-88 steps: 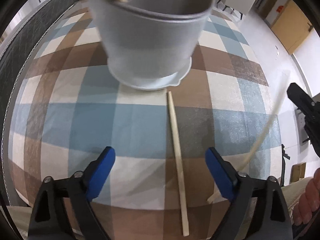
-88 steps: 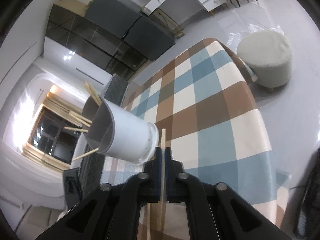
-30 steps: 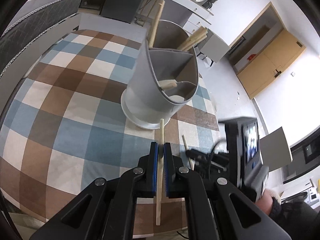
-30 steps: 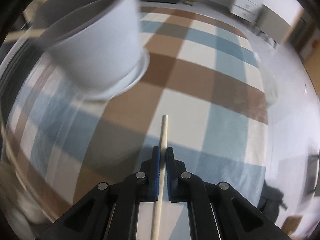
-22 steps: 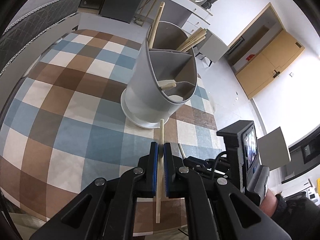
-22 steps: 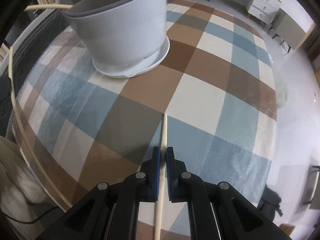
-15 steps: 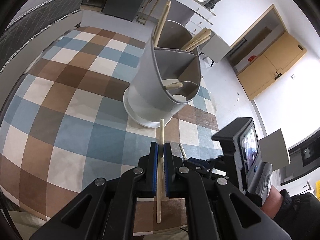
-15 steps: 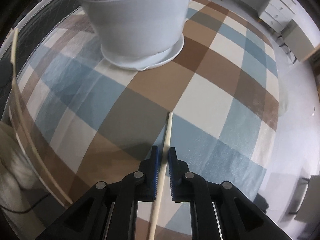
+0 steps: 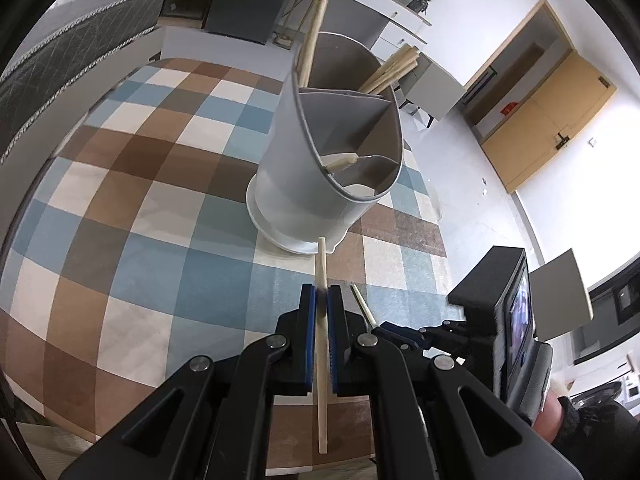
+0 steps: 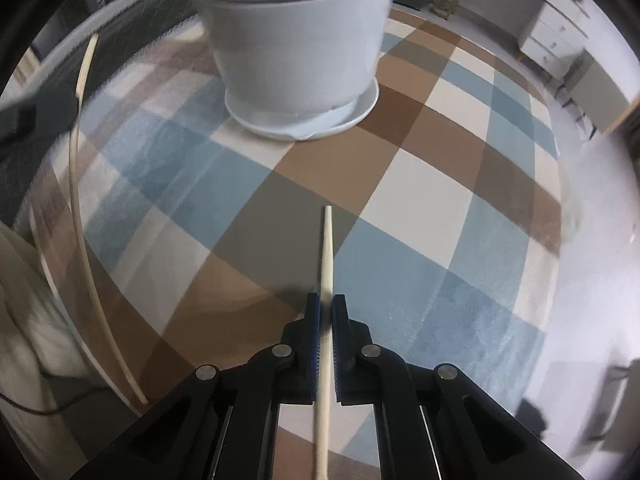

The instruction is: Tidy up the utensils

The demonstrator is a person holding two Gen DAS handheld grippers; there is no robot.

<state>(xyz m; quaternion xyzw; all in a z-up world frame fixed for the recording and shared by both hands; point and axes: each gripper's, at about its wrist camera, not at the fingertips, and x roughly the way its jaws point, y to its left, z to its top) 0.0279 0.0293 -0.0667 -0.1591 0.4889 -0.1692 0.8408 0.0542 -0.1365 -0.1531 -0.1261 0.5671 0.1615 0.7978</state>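
A grey divided utensil holder stands on the checked tablecloth, with several chopsticks in its far compartments. My left gripper is shut on a pale chopstick whose tip points at the holder's base. My right gripper is shut on another chopstick, low over the cloth, pointing toward the holder. The right gripper shows at the lower right of the left wrist view, with its chopstick tip. The left-held chopstick curves along the left of the right wrist view.
The table's right edge drops to a pale floor. A dark padded headboard runs along the left. White drawers and a wooden door lie beyond the table.
Both grippers closed on chopsticks earlier and stay shut. The left gripper has risen to look down into the holder. The right gripper has swung down low over the cloth, closer to the holder.
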